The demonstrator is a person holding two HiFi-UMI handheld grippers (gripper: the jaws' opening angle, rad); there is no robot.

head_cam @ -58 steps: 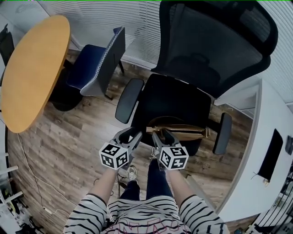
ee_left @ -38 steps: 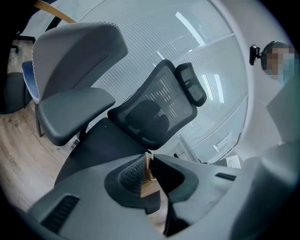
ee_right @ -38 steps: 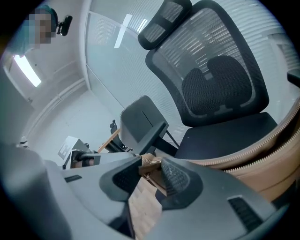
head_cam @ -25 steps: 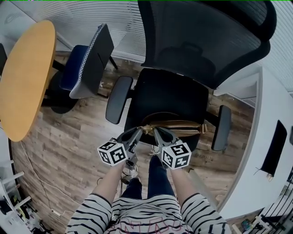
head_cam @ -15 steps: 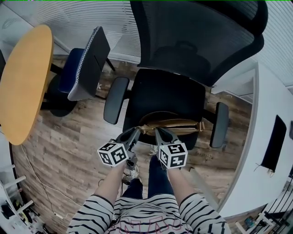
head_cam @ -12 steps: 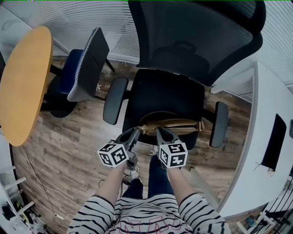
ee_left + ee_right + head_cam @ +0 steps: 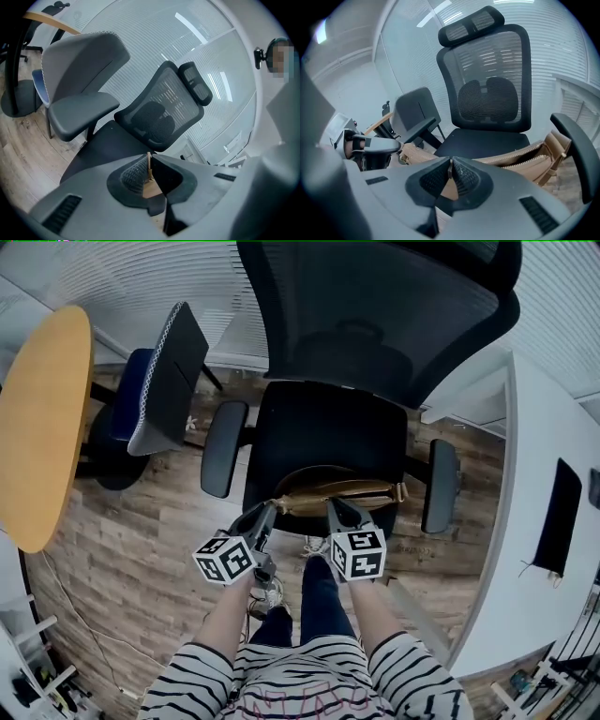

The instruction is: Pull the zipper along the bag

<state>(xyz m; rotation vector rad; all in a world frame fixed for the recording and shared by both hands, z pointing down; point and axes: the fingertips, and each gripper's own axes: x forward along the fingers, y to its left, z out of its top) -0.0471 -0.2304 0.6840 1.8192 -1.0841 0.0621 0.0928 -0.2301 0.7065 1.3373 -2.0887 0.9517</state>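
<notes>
A tan bag (image 7: 361,491) lies across the front of a black office chair's seat (image 7: 328,432). My left gripper (image 7: 263,512) is at the bag's left end, shut on a thin tan edge of it (image 7: 149,169). My right gripper (image 7: 334,506) sits a little further right along the bag's top, shut on a small thin piece at the zipper line, seemingly the zipper pull (image 7: 450,169). In the right gripper view the bag (image 7: 520,157) shows two separated rows of zipper teeth to the right of my jaws. Left of them it looks closed.
The chair's armrests (image 7: 220,448) (image 7: 441,486) flank the bag, with its mesh backrest (image 7: 375,306) behind. A grey and blue chair (image 7: 155,381) and a round orange table (image 7: 42,418) stand at the left. A white desk (image 7: 534,521) is at the right. The floor is wood.
My right gripper has slid to the right along the bag's top, away from the left gripper. The left gripper has kept hold of the bag's left end. The head view has shifted.
</notes>
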